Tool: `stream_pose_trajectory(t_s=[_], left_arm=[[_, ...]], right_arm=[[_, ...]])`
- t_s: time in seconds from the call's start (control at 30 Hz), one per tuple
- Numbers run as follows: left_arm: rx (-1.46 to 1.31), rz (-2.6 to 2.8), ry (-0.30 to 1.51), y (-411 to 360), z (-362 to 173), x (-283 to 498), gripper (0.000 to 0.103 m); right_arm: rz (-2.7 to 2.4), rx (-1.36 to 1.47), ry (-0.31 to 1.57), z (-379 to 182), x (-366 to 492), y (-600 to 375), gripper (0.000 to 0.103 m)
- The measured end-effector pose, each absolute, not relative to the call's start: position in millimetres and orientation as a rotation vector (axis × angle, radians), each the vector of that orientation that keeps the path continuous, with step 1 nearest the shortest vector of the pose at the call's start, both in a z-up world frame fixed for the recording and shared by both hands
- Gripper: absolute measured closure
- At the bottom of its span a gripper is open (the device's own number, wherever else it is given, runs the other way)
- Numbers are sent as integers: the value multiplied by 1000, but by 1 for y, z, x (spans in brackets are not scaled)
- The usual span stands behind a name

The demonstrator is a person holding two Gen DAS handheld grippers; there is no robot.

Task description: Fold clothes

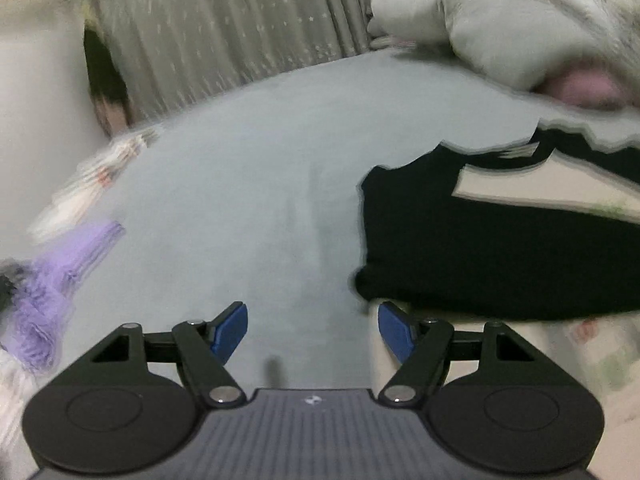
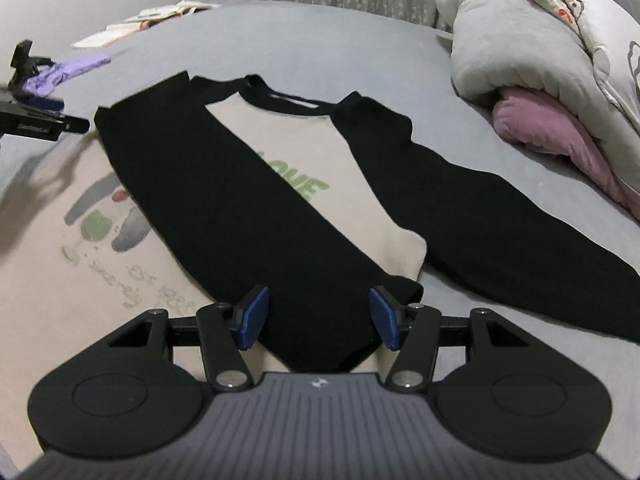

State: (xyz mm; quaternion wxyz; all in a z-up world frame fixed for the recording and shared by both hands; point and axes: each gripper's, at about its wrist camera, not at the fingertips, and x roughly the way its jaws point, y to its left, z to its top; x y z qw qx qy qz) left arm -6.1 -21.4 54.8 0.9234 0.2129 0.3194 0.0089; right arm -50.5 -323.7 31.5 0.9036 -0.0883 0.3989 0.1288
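Shirt (image 2: 320,168), cream body with black sleeves, lies flat on the grey bed (image 2: 320,40) ahead of your right tool (image 2: 318,318). One sleeve is folded across the chest and runs from eleven o'clock down to six, its cuff end lying between the spread blue pads. The other sleeve trails away toward four o'clock, not yet folded.

Right tool: released, nothing gripped; the cloth only lies under the gap.

Left tool (image 1: 312,332): released and empty, over bare sheet, with the shirt's black shoulder (image 1: 480,240) at two o'clock. That view is blurred, so fine detail is uncertain.

Second cream garment (image 2: 80,248), printed, sits at nine o'clock, tucked partly beneath the shirt.

Purple item (image 2: 68,70) at ten o'clock, well apart. Rolled duvet (image 2: 520,40) at one o'clock, near the loose sleeve.

Risks, as I judge them:
- Closing the right tool here could pinch the folded sleeve together with the layer beneath and drag the fold open.
- Lifting the shirt could carry the printed garment along, since they overlap.
- Swinging the loose sleeve wide could snag it on the duvet.
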Motion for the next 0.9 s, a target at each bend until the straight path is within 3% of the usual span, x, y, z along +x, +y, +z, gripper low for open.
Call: stream_pose_trajectory(t_s=[0.33, 0.73, 0.9], left_arm=[[386, -49, 690, -12, 44, 7, 31], [258, 71, 761, 27, 42, 17, 30], [107, 115, 704, 52, 72, 9, 30]], right_arm=[[326, -180, 762, 39, -56, -316, 45], [234, -55, 890, 33, -43, -355, 41], [111, 255, 803, 52, -46, -428, 40]])
